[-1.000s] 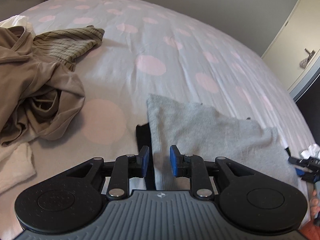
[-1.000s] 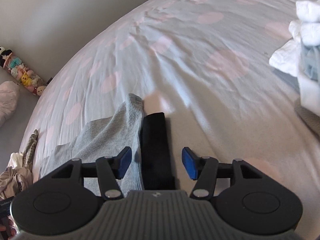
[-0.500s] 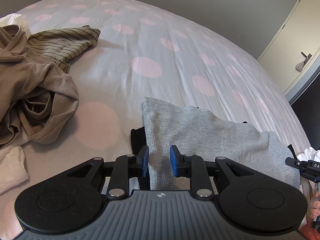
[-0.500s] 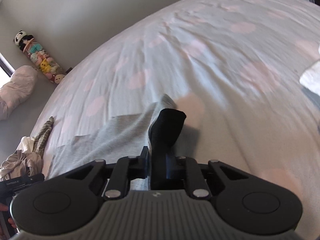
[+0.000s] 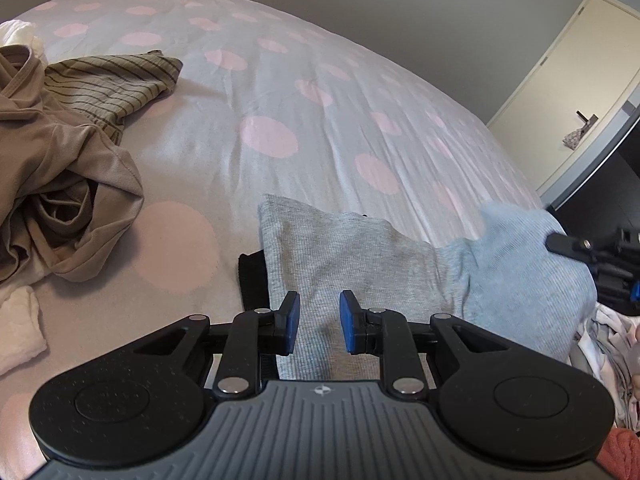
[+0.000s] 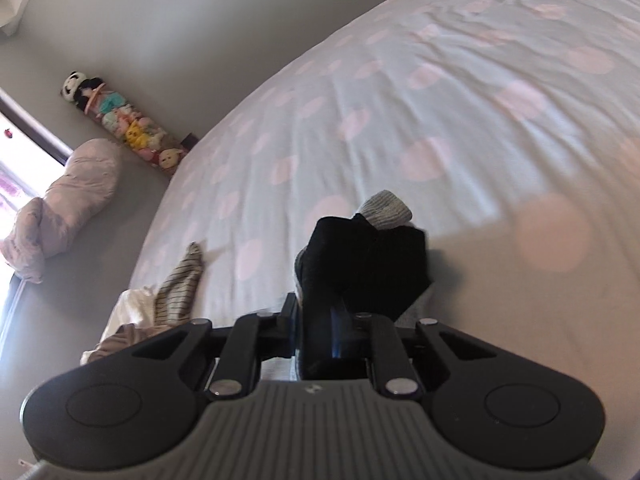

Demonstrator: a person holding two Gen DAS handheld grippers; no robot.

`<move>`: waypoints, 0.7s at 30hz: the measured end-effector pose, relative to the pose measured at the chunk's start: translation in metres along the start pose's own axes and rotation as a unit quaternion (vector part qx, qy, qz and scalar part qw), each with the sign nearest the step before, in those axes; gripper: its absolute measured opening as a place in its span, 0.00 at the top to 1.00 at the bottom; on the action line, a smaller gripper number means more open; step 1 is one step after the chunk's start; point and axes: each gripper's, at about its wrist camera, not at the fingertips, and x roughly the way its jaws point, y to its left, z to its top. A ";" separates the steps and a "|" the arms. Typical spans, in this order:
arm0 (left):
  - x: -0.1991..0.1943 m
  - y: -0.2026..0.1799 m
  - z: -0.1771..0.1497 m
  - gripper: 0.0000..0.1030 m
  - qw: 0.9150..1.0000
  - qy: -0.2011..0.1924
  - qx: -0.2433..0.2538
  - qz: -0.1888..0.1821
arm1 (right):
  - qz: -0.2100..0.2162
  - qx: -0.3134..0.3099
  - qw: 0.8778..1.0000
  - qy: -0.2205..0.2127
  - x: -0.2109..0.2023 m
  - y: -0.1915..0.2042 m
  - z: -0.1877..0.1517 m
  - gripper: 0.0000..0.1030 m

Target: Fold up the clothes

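A grey ribbed garment with black trim (image 5: 360,256) lies on the polka-dot bed. My left gripper (image 5: 319,322) hovers over its near left part, jaws a little apart with the grey cloth lying under the gap, not clamped. My right gripper (image 6: 320,328) is shut on the garment's black band and grey cloth (image 6: 368,264) and holds that end lifted off the bed. In the left wrist view the lifted end (image 5: 528,264) bulges up at the right, with the right gripper (image 5: 600,256) behind it.
A heap of brown and striped clothes (image 5: 60,152) lies at the left of the bed, also in the right wrist view (image 6: 176,288). A white cloth (image 5: 16,320) lies at the near left. More white clothes (image 5: 608,344) sit at the right. A door (image 5: 576,92) stands beyond.
My right gripper closed on the garment's black-trimmed end and lifted it up and toward the left. The left gripper stayed over the near left part, jaws unchanged.
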 end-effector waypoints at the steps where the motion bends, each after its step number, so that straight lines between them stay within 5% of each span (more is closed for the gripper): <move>1: 0.000 0.000 0.000 0.85 1.000 0.000 0.001 -0.002 | 0.005 -0.004 1.000 0.003 0.006 0.009 -0.001 0.83; 10: -0.003 0.017 0.004 0.85 1.000 -0.009 -0.025 0.005 | 0.047 -0.030 0.996 0.067 0.075 0.069 -0.046 0.83; 21: 0.001 0.026 0.006 0.86 0.999 -0.001 -0.038 0.019 | 0.008 -0.122 0.984 0.132 0.125 0.084 -0.099 0.83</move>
